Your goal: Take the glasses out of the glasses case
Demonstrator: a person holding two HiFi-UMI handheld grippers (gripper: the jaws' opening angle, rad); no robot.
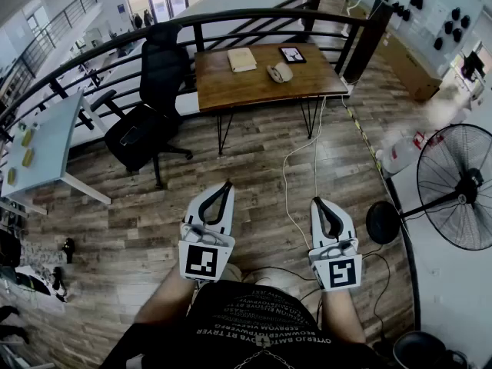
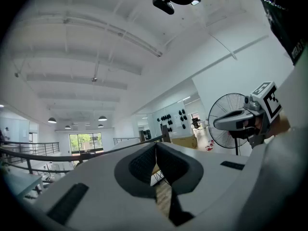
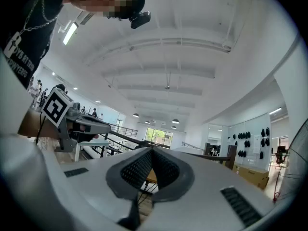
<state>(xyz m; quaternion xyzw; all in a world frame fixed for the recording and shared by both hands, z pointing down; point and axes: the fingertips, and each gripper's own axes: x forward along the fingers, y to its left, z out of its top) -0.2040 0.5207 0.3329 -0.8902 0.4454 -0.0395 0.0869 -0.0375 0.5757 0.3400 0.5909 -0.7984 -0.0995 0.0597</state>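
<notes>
A pale grey glasses case (image 1: 279, 72) lies shut on the wooden desk (image 1: 231, 87) far ahead of me, between a tan book (image 1: 241, 59) and a dark tablet (image 1: 292, 54). No glasses show. My left gripper (image 1: 227, 184) and right gripper (image 1: 317, 201) are held level close to my body, over the wood floor and well short of the desk. Both are shut with nothing between the jaws. In the left gripper view the left gripper (image 2: 155, 146) has its pads meeting, and the right gripper (image 2: 240, 121) shows at the side. The right gripper view shows the right gripper (image 3: 152, 150) the same way.
A black office chair (image 1: 150, 121) stands left of the desk. A white table (image 1: 46, 141) is at the far left, a standing fan (image 1: 461, 187) at the right. A white cable (image 1: 288, 183) runs over the floor from the desk. A dark railing (image 1: 231, 18) curves behind the desk.
</notes>
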